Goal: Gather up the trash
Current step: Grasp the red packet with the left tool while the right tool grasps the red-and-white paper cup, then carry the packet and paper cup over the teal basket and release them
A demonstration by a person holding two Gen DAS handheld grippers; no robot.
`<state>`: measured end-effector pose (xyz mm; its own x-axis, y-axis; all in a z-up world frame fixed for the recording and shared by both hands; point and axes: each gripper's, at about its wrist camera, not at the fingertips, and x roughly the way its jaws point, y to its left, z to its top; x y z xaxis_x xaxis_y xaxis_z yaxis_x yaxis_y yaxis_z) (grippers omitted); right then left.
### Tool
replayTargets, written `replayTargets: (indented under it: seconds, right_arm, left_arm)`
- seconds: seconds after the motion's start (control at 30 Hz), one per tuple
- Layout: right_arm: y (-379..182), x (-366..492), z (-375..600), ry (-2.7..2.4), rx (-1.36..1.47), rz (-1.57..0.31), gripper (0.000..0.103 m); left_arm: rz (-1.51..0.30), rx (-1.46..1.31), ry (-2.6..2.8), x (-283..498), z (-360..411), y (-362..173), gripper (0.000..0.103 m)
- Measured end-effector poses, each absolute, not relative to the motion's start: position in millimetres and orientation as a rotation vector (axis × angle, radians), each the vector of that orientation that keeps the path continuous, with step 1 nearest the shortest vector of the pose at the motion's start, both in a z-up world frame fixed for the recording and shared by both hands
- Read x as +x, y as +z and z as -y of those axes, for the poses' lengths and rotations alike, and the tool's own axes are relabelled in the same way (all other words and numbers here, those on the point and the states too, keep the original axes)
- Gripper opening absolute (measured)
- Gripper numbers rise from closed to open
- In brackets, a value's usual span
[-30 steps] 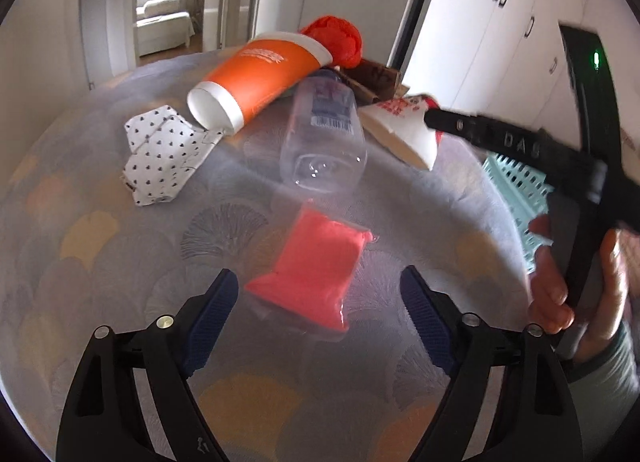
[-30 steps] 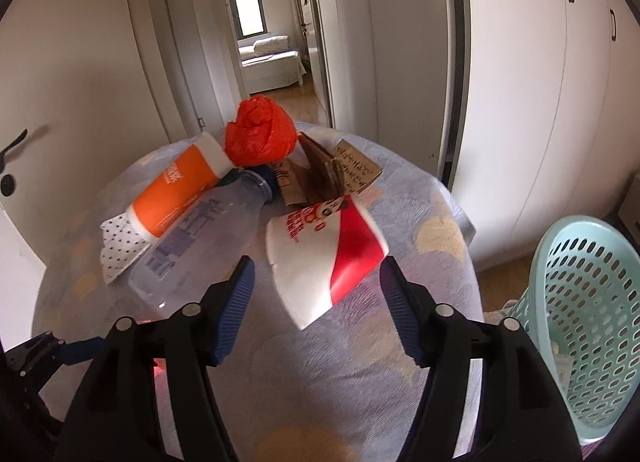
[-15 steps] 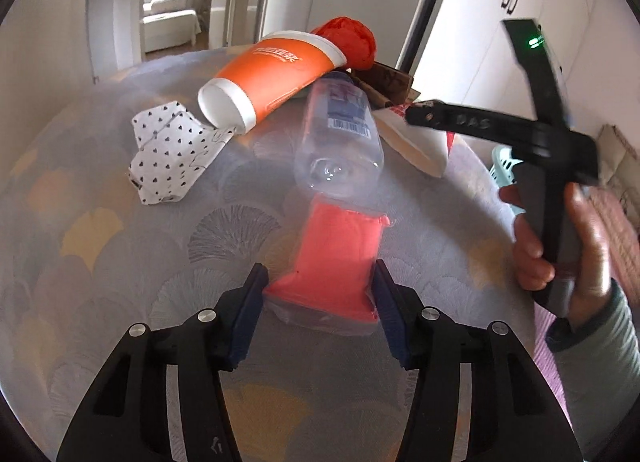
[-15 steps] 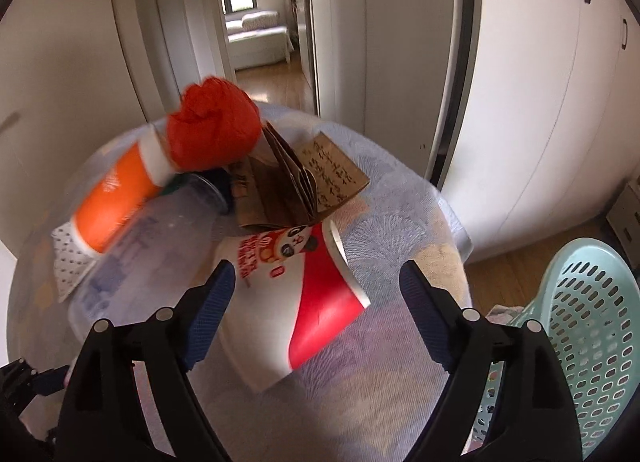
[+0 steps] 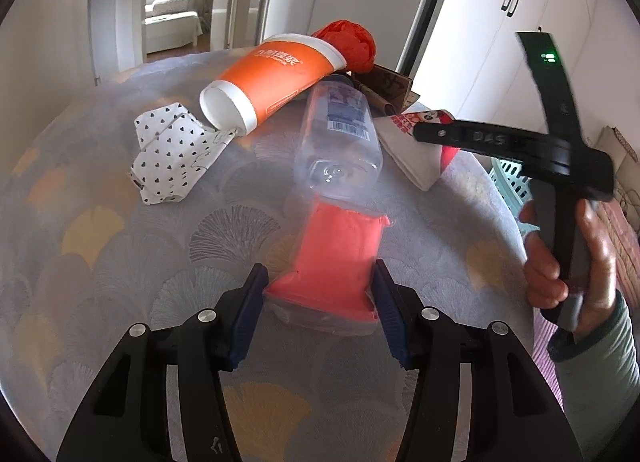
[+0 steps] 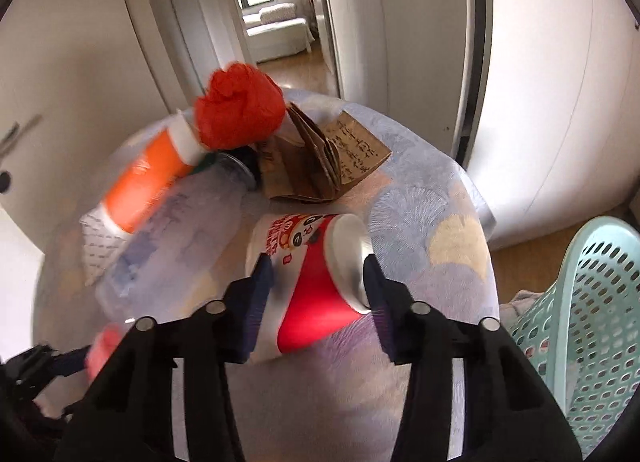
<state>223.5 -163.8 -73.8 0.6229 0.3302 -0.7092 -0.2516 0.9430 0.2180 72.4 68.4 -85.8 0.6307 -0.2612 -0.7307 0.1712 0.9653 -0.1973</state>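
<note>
My left gripper [image 5: 318,294] is shut on a flat pink-red packet [image 5: 332,258] lying on the round table [image 5: 120,262]. My right gripper [image 6: 318,282] is shut on a red-and-white paper cup [image 6: 308,262] lying on its side. Also on the table are a clear plastic bottle [image 5: 340,142], an orange-and-white cup [image 5: 272,82], a crumpled red bag [image 6: 238,106], folded brown paper [image 6: 328,154] and a white heart-print paper [image 5: 172,150]. A turquoise mesh basket [image 6: 580,302] stands on the floor to the right of the table.
White cupboard doors [image 6: 560,82] stand behind the basket at the right. An open doorway [image 6: 276,22] behind the table leads to a room with a sofa. The right gripper's body and the hand holding it [image 5: 560,246] show at the right of the left wrist view.
Both grippers went from open to shut: the left closed on the pink-red packet, the right moved forward and closed on the red-and-white cup. The right view is blurred by motion.
</note>
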Motion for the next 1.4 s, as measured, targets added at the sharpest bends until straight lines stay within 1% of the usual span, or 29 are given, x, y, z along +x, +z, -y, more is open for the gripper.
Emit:
replayTargets:
  seconds: [0.27, 0.57, 0.8, 0.93, 1.17, 1.4]
  right_arm:
    - [-57.9, 198.4, 172.3, 0.335, 0.114, -0.799, 0.037]
    - [-10.6, 155.5, 209.7, 0.287, 0.171, -0.68, 0.037]
    - [21.9, 126.5, 273.8, 0.145, 0.209, -0.572, 0.037]
    - [32.7, 111.8, 319.4, 0.033, 0.237, -0.527, 0.037]
    - [25.7, 102.4, 383.9, -0.127, 0.291, -0.527, 0.037]
    - [-3.6, 107.9, 427.5, -0.239, 0.358, -0.589, 0.037]
  left_arm:
    - [-0.835, -0.116, -0.282, 61.7, -58.6, -79.5, 0.051]
    - [-0.734, -0.071, -0.349, 59.4, -27.4, -39.2, 0.051]
    - [-0.668, -0.003, -0.44, 76.9, 29.4, -7.0, 0.051]
    - [-0.66, 0.013, -0.508, 94.3, 65.8, 4.8, 0.051]
    - [-0.685, 0.072, -0.616, 119.9, 144.0, 5.2, 0.051]
    - [-0.776, 0.121, -0.677, 149.3, 211.3, -26.6, 0.051]
